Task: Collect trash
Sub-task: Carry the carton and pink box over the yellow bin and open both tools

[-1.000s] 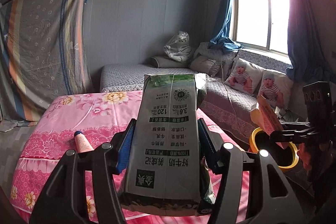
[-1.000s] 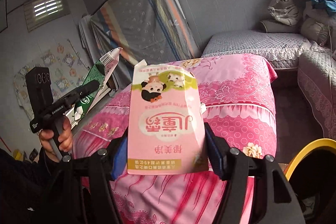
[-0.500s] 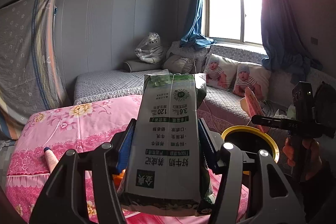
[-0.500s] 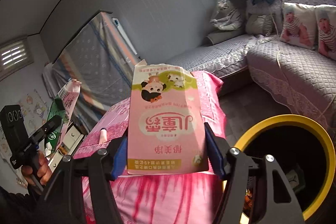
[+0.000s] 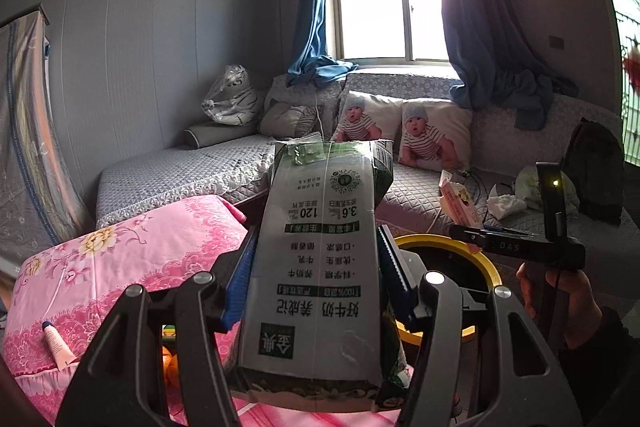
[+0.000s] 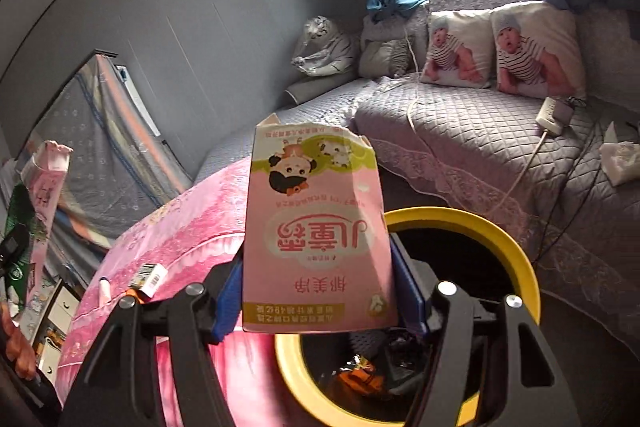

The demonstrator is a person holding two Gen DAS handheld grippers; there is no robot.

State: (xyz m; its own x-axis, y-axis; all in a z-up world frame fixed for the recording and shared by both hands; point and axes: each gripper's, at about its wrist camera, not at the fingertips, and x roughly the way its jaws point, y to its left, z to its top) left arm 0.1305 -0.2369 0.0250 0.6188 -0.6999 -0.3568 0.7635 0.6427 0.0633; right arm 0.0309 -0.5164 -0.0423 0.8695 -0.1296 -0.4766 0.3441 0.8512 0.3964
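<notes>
Left hand-held gripper point(image 5: 316, 267): jaws closed on the grey-green milk carton point(image 5: 316, 259), which stood upright between the blue pads with its print upside down, filling the centre of the left wrist view. Right hand-held gripper point(image 6: 320, 279): jaws closed on the pink carton point(image 6: 316, 227), likewise inverted, at the centre of the right wrist view. The yellow-rimmed bin point(image 6: 480, 227) lay at lower right of the right wrist view, directly behind and below the pink carton, with wrappers visible on its dark floor; in the left wrist view its rim point(image 5: 444, 243) showed just right of the milk carton.

Step in hand, by judgement: dropping both cartons into the bin. To do it well, each carton should be brought over the dark opening, inside the rim, before the jaws part; the pink carton appeared nearly placed, the milk carton appeared to need carrying further right. Releasing one at a time would avoid the two grippers colliding over the opening.

Surroundings: a bed with a pink floral cover point(image 5: 132, 259) at lower left carried a small tube point(image 5: 58, 343) and, in the right wrist view, a small box point(image 6: 148, 279). A grey quilted sofa point(image 6: 480, 131) with two baby-print cushions point(image 5: 400, 135) ran beneath the window point(image 5: 392, 3) and blue curtains point(image 5: 476, 19).
</notes>
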